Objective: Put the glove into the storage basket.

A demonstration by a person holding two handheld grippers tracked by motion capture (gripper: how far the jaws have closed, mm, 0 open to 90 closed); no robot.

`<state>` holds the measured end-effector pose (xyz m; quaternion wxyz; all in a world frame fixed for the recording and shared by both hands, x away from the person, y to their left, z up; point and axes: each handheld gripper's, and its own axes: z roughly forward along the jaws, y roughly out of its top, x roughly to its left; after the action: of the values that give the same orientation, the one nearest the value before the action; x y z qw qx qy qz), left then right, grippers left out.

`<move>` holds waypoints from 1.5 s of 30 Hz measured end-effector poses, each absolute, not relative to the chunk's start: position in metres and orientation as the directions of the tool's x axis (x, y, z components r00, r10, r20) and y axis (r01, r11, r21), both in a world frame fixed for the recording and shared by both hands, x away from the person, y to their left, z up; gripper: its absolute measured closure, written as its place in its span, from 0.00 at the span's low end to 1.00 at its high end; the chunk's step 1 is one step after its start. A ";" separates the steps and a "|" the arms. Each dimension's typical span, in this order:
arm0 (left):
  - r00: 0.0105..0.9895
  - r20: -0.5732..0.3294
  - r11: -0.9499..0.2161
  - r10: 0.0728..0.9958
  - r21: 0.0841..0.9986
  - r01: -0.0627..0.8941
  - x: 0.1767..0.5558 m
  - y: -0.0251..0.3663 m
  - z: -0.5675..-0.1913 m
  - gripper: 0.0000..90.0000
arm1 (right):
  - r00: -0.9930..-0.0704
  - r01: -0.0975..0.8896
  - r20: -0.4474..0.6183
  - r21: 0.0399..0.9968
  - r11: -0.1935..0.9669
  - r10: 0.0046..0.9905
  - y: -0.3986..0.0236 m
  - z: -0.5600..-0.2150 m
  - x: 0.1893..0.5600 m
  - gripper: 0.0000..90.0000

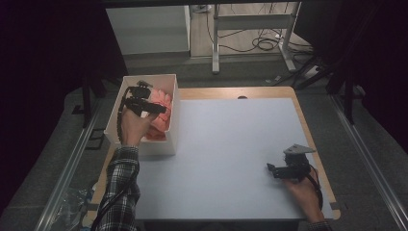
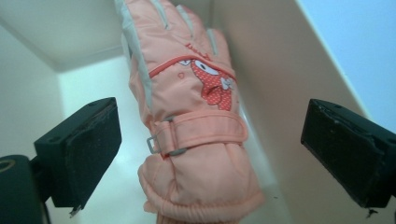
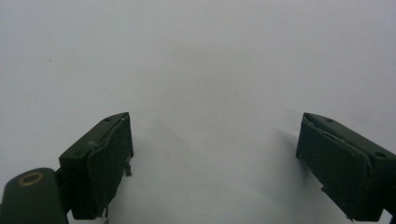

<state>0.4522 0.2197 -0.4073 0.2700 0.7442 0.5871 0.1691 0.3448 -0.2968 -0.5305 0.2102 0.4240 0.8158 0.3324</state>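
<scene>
Box (image 1: 144,144) at the left edge of the tabletop (image 1: 231,144), toward the far side. Glove (image 2: 187,116) inside the box, along its right wall. Left claw (image 1: 146,103) above the box, over the glove, jaws wide apart either side of it. Right claw (image 1: 272,169) near the tabletop's right front corner, well apart from the box.
</scene>
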 end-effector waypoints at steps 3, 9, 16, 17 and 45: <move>0.273 -0.070 -0.175 0.959 0.610 0.773 0.447 0.220 -0.404 0.05 | -0.552 0.552 -0.061 0.721 0.419 0.832 -0.297 -0.531 0.345 0.12; 0.311 -0.069 -0.199 0.948 0.636 0.746 0.432 0.223 -0.400 0.06 | -0.552 0.552 -0.062 0.721 0.420 0.832 -0.297 -0.531 0.345 0.12; 0.342 -0.054 -0.226 0.938 0.654 0.722 0.414 0.226 -0.400 0.06 | -0.552 0.552 -0.062 0.721 0.419 0.832 -0.297 -0.531 0.345 0.12; 0.343 -0.055 -0.224 0.938 0.657 0.720 0.411 0.226 -0.399 0.06 | -0.552 0.551 -0.062 0.721 0.420 0.832 -0.297 -0.531 0.345 0.12; 0.436 -0.078 -0.255 0.897 0.712 0.654 0.334 0.219 -0.418 0.03 | -0.552 0.552 -0.063 0.719 0.421 0.831 -0.297 -0.530 0.344 0.12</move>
<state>0.3340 0.2193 -0.4179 0.3476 0.7728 0.5015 0.1748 0.3445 -0.2968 -0.5302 0.2104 0.4237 0.8164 0.3313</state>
